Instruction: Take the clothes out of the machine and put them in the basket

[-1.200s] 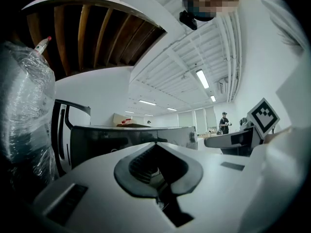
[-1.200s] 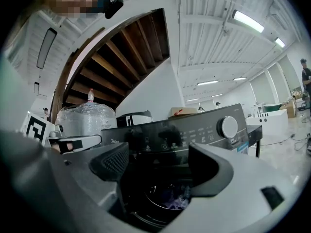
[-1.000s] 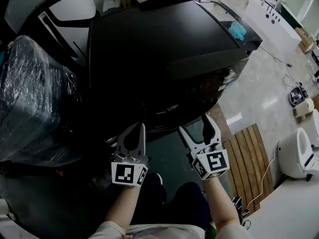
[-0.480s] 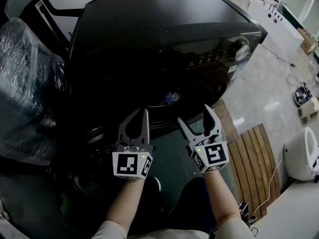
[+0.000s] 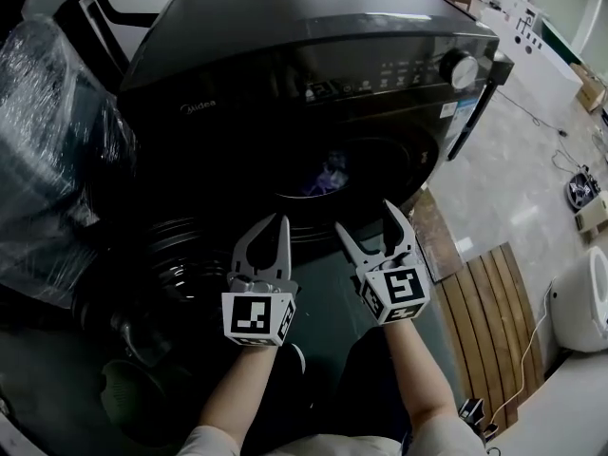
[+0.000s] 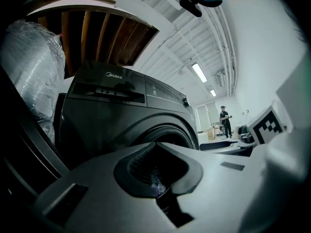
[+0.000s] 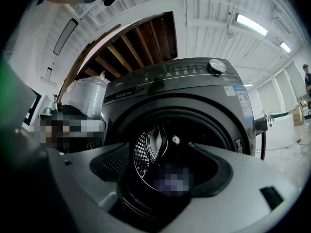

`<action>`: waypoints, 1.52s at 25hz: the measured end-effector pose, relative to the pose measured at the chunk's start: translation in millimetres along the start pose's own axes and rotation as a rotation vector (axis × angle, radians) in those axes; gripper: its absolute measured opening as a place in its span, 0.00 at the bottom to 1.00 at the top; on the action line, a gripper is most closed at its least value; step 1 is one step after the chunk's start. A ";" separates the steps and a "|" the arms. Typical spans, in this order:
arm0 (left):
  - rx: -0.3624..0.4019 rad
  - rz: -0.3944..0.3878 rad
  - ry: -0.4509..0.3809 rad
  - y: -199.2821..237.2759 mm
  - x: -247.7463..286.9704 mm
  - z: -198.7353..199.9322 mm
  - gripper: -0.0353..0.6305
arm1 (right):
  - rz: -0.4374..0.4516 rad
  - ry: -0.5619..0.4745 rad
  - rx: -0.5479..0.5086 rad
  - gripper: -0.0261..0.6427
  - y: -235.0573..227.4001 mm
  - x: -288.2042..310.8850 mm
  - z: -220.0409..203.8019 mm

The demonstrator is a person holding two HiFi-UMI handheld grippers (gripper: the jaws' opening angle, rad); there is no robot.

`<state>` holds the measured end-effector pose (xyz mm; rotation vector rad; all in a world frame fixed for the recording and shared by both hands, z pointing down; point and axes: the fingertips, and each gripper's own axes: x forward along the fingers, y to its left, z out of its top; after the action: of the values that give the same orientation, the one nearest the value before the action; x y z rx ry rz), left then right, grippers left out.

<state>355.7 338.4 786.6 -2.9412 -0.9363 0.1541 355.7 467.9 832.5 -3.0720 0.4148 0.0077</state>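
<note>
A dark front-loading washing machine [image 5: 313, 36] stands before me, its door [image 5: 176, 255] swung open to the left. Bluish-purple clothes [image 5: 328, 172] lie inside the drum [image 7: 148, 149]. Both grippers hang level in front of the opening, just short of it. The left gripper [image 5: 273, 226] has its tips together with nothing between them; in the left gripper view a scrap of the clothes [image 6: 156, 184] shows through its hollow. The right gripper [image 5: 372, 220] is open and empty, and the right gripper view looks straight into the drum. A dim green basket-like shape [image 5: 133, 392] sits low at the left.
A big plastic-wrapped bundle [image 5: 47, 150] crowds the machine's left side. A wooden slatted board [image 5: 484, 302] lies on the floor to the right, with a white appliance [image 5: 589, 297] and cables beyond it. A person [image 6: 225, 120] stands far off in the room.
My view and both grippers have sunk from above the machine's top to its front. The control panel and the drum opening with the clothes have come into sight.
</note>
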 end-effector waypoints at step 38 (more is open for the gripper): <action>-0.079 0.016 0.067 -3.2 -22.1 -59.5 0.08 | -0.024 0.145 0.106 0.53 12.6 15.4 -102.8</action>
<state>342.5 327.1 847.7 -3.0048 -0.9316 0.0189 367.1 447.4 934.6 -2.9828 0.3716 -0.2316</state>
